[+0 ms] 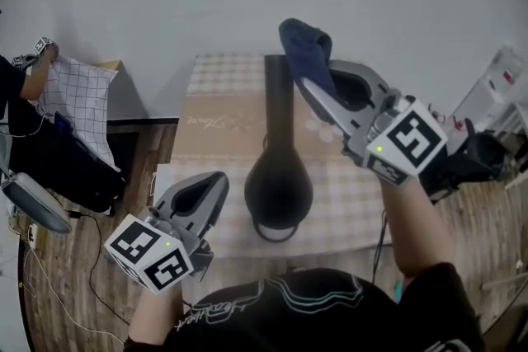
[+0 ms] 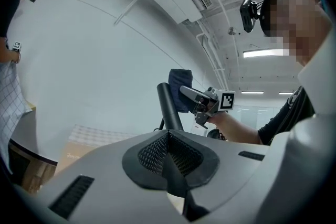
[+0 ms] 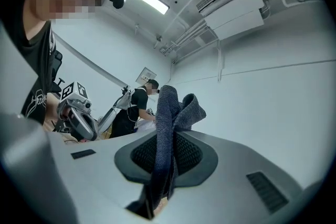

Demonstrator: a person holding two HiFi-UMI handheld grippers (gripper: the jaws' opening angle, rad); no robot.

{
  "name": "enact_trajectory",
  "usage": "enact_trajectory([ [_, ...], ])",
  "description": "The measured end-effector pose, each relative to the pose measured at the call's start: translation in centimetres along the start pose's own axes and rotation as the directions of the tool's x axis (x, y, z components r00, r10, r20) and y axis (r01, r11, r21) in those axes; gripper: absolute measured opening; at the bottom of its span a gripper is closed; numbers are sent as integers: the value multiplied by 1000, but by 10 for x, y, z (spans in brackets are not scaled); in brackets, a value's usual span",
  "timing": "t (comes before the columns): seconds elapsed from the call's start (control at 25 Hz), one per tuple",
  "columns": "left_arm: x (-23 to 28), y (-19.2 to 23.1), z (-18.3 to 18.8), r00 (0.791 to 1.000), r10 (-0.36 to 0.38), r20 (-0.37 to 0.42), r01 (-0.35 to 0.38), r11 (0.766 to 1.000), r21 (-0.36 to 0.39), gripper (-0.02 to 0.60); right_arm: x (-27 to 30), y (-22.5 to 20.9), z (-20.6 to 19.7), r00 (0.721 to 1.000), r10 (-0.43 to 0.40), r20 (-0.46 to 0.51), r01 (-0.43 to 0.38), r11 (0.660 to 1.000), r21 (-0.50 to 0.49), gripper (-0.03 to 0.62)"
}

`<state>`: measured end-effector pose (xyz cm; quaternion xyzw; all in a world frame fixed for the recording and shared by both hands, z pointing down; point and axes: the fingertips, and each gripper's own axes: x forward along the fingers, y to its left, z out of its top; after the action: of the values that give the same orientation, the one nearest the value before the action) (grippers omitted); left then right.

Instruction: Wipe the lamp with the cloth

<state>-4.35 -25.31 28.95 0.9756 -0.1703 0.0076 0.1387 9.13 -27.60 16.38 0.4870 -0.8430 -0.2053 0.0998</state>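
The black lamp stands on the table, its round base (image 1: 278, 187) near me and its dark stem (image 1: 278, 99) rising toward the wall; the left gripper view shows the stem (image 2: 169, 106) too. The dark blue cloth (image 1: 304, 42) bunches up out of my right gripper (image 1: 302, 72), which is shut on it just right of the stem's top. The same cloth (image 3: 169, 128) fills the right gripper view and shows in the left gripper view (image 2: 180, 82). My left gripper (image 1: 216, 182) hangs shut and empty, left of the base, apart from it.
A checked tablecloth (image 1: 216, 74) and a brown mat (image 1: 206, 128) cover the table against a white wall. At far left a person holds a gridded cloth (image 1: 78, 95) above a dark chair (image 1: 37, 206). Equipment (image 1: 495, 86) stands at the right edge.
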Motion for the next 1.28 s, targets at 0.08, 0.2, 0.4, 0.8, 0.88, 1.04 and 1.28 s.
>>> enact_trajectory([
  [0.08, -2, 4, -4, 1000, -27, -5, 27, 1000, -8, 2, 3, 6, -4, 1000, -9, -15, 9, 1000, 7, 51],
  [0.2, -7, 2, -10, 998, -62, -16, 62, 998, -20, 2, 0, 16, -6, 999, -23, -31, 23, 1000, 7, 51],
  [0.4, -11, 5, -19, 994, -98, -38, 97, 995, -30, 2, -3, 30, -16, 997, -46, -61, 47, 999, 6, 51],
  [0.8, -19, 11, -34, 990, -127, -65, 124, 991, -48, 0, -5, 69, -41, 992, -40, -120, 41, 999, 6, 51],
  [0.88, -19, 9, -36, 989, -130, -66, 126, 991, -51, 2, -9, 77, -45, 991, -34, -128, 35, 999, 5, 51],
  [1.04, -21, 4, -42, 989, -126, -76, 121, 990, -68, 1, -19, 91, -54, 989, -24, -147, 28, 999, 25, 51],
  [1.28, -24, -3, -48, 990, -114, -82, 107, 990, -87, 2, -30, 114, -72, 987, 4, -158, 7, 997, 72, 51],
])
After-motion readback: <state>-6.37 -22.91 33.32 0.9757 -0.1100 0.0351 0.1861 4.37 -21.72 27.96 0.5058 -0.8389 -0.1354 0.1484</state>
